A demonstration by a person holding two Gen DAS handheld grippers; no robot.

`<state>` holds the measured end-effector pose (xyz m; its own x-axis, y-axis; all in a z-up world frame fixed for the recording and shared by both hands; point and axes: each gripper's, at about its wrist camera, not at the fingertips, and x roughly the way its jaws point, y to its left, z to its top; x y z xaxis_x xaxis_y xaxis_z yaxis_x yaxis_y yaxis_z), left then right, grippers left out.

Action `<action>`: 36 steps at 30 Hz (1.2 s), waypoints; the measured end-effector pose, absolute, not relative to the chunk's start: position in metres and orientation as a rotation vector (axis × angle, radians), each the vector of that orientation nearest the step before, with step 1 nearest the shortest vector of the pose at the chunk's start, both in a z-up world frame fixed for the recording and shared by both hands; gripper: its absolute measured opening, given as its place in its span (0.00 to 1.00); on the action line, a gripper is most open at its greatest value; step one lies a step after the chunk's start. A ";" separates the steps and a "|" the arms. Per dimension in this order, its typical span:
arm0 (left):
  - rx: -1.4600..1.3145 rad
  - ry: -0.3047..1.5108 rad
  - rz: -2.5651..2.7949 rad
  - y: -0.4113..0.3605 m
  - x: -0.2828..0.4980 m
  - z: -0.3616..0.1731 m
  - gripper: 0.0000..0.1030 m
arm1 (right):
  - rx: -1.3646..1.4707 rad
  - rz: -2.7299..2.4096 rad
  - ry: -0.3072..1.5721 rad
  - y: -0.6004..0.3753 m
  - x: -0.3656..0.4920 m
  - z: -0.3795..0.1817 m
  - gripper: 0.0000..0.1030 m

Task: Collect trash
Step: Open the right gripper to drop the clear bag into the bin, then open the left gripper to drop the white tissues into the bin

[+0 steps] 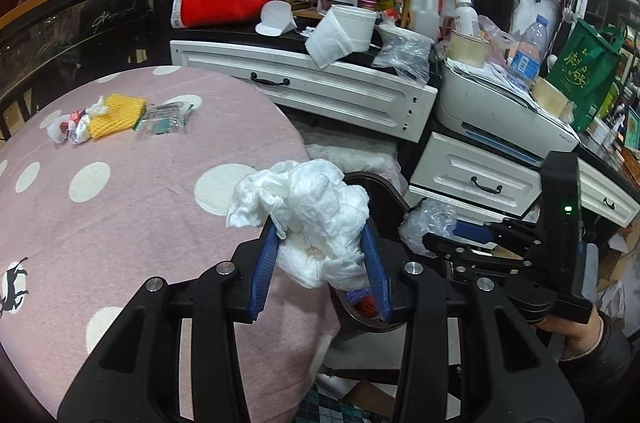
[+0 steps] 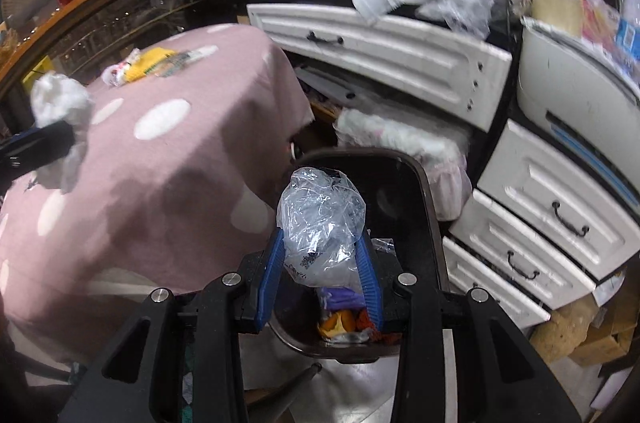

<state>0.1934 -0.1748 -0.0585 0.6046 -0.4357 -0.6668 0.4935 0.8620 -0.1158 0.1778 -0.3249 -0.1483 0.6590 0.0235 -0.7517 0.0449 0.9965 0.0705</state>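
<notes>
Tissue, crumpled into a white wad [image 1: 304,219], sits clamped between the blue pads of the left gripper [image 1: 320,243]; the wad has no clear long axis, but most of it bulges beyond the fingertips and a flap spreads out toward the pink dotted tablecloth [image 1: 120,207]. The left gripper points forward and downward at the near edge of the table, where the cloth drops off, and the dark rim of the trash bin [image 1: 384,187] shows just beyond and below its fingers. The right gripper [image 2: 322,255] holds a crumpled clear plastic bag [image 2: 320,223] at a narrow opening, its pads pressing the bag's lower part; the bag stands lengthwise along the fingers, its rounded end pointing away from the camera. That gripper tilts steeply down over the open bin [image 2: 428,191], in which orange, purple and red scraps lie at the bottom. In the left wrist view the right gripper appears from the side at the right, carried by a hand [image 1: 568,327] in a dark sleeve, with the bag hanging at its tip. At the far edge of the table, well apart from both grippers, more trash lies in a loose row: a crumpled white and red wrapper [image 1: 72,127], a yellow foam net [image 1: 116,115] touching it, and a clear packet [image 1: 168,119] beside that.
</notes>
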 end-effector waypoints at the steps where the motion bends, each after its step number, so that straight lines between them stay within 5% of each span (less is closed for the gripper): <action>1: 0.089 0.751 -0.545 -0.178 0.193 -0.060 0.40 | 0.090 -0.017 0.862 -0.327 0.179 -0.153 0.35; 20: 0.184 0.830 -0.618 -0.225 0.193 -0.095 0.40 | 0.159 -0.081 1.077 -0.345 0.212 -0.245 0.36; 25: 0.193 0.850 -0.630 -0.233 0.194 -0.102 0.40 | 0.151 -0.108 1.077 -0.347 0.213 -0.253 0.55; 36: 0.233 0.890 -0.652 -0.252 0.198 -0.121 0.40 | 0.126 -0.162 1.004 -0.358 0.196 -0.231 0.63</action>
